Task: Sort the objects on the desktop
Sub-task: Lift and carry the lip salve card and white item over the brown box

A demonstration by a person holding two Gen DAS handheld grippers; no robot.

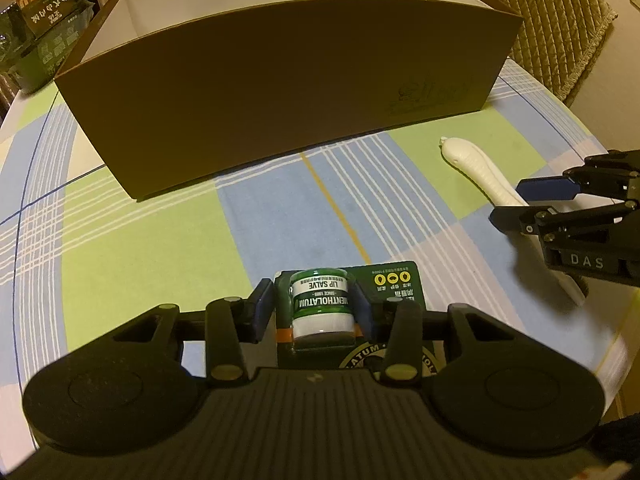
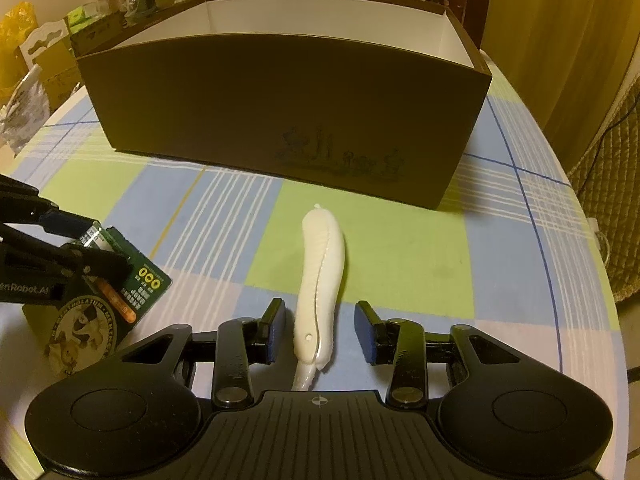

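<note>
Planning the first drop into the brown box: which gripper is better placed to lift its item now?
Left. The left gripper has its jaws against the lip salve pack; the right gripper only straddles the white handle, with gaps either side.

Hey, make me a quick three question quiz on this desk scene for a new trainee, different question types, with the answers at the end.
1. True or false: the white handle already lies inside the brown box.
2. Which item sits between the left gripper fingers? A) the white handle B) the carded lip salve C) a pen
3. Fill in: the right gripper fingers stand on either side of the white handle with a visible ____ on each side.

Key: 1 false, it lies on the checked tablecloth in front of the box. 2 B. 3 gap.
</note>
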